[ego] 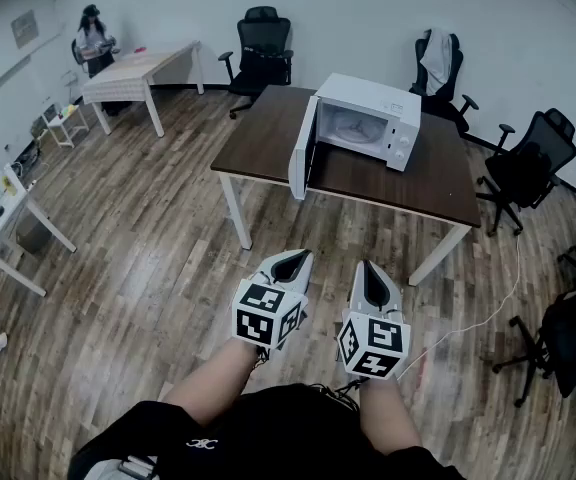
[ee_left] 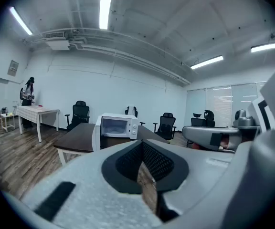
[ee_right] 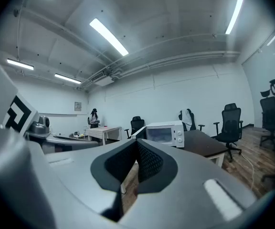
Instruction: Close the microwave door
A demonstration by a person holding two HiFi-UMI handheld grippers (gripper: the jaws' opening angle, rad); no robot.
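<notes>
Both grippers empty. Left gripper (ego: 290, 264) and right gripper (ego: 372, 273) have jaws pressed together, nothing between, and are held side by side in front of the body.

Microwave (ego: 373, 118) sits on the far side of the table (ego: 268, 133), well apart from the grippers. Door (ego: 302, 150) stands swung out wide, free edge toward the table's near edge.

Step in hand, as I read it: the approach.
- Walk up on the door's outer side.
- Keep the jaws closed and use them as a blunt pusher on the outer face near the free edge. Most leverage there.
- Push in one smooth arc until it latches.
- The box probably slides on that top, so steady it with the other gripper.

Materials:
- Microwave: white, boxy, smooth shell.
- Door: flat white slab.
- Tabletop: dark, smooth wood-look, on white legs.
- Floor (ego: 148, 258): wood plank.
- Pads (ee_left: 159, 161): black, ribbed mesh, should bite on the smooth door.
</notes>
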